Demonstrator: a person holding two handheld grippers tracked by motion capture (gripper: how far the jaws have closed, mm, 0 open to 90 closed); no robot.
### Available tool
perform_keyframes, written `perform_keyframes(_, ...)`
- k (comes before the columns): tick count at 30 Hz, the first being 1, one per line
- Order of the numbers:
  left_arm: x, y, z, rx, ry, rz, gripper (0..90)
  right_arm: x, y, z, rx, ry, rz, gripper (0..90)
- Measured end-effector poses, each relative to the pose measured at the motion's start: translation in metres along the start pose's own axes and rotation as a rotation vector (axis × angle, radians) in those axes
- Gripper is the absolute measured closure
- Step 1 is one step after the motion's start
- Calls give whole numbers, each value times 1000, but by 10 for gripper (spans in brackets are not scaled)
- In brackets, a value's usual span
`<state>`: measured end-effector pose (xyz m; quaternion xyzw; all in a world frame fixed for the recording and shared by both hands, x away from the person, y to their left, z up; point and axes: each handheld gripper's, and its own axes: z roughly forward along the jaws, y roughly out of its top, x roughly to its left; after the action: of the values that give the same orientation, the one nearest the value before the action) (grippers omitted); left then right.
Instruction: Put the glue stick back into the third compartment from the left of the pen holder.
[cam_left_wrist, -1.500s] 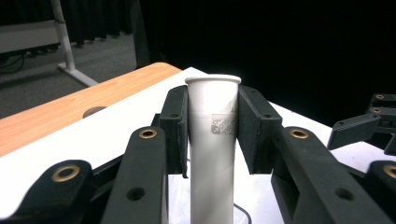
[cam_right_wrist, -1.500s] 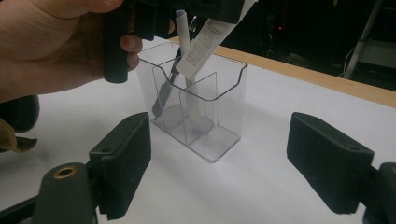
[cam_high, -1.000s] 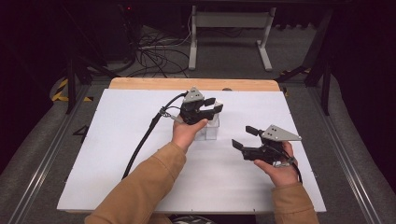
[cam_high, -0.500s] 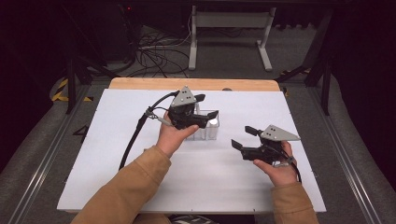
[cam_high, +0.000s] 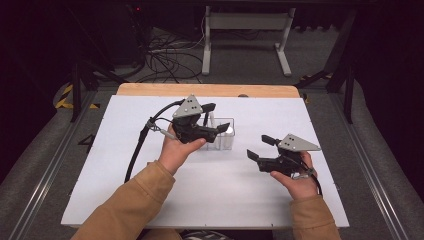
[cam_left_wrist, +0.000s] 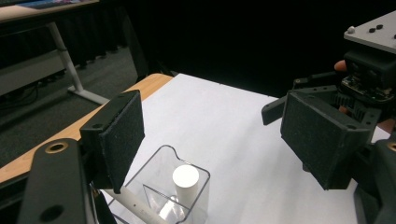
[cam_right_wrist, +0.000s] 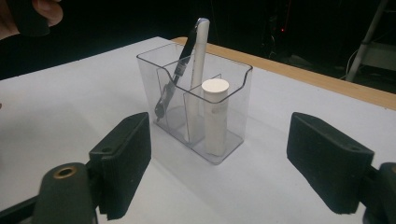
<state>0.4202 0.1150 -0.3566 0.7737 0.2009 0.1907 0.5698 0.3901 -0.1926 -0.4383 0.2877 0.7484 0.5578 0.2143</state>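
A clear plastic holder (cam_high: 227, 142) stands mid-table on the white sheet. In it are a white pen with a metal clip (cam_right_wrist: 198, 51), leaning, and a short white cylinder (cam_right_wrist: 215, 116), upright in the neighbouring compartment. My left gripper (cam_high: 216, 119) hovers just above and left of the holder (cam_left_wrist: 156, 170). Its jaws have just been opening and stand open, with nothing between them; the cylinder (cam_left_wrist: 185, 177) lies below. My right gripper (cam_high: 257, 147) rests to the holder's right, open and empty, aimed at the holder (cam_right_wrist: 233, 98). Both its pads (cam_right_wrist: 126, 154) stand clear of the holder.
The white sheet (cam_high: 150, 200) covers a wooden table whose far edge (cam_high: 210, 90) shows. The left gripper's cable (cam_high: 137, 150) trails over the sheet at left. Beyond the table a metal stand (cam_high: 245, 30) and floor cables stand in the dark.
My left gripper has lifted off the holder and drawn a little to the left, and its jaws have opened wider. The right gripper has kept still.
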Motion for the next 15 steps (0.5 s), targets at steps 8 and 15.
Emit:
perform_keyframes(8,1,-9,-18,-1,-7,-16,196,1,1,-2,-3,-1,-9,219)
perform_keyframes(15,-1,-26,-46,-2,16,-14,156,6,0,-3,8,3,-29,215)
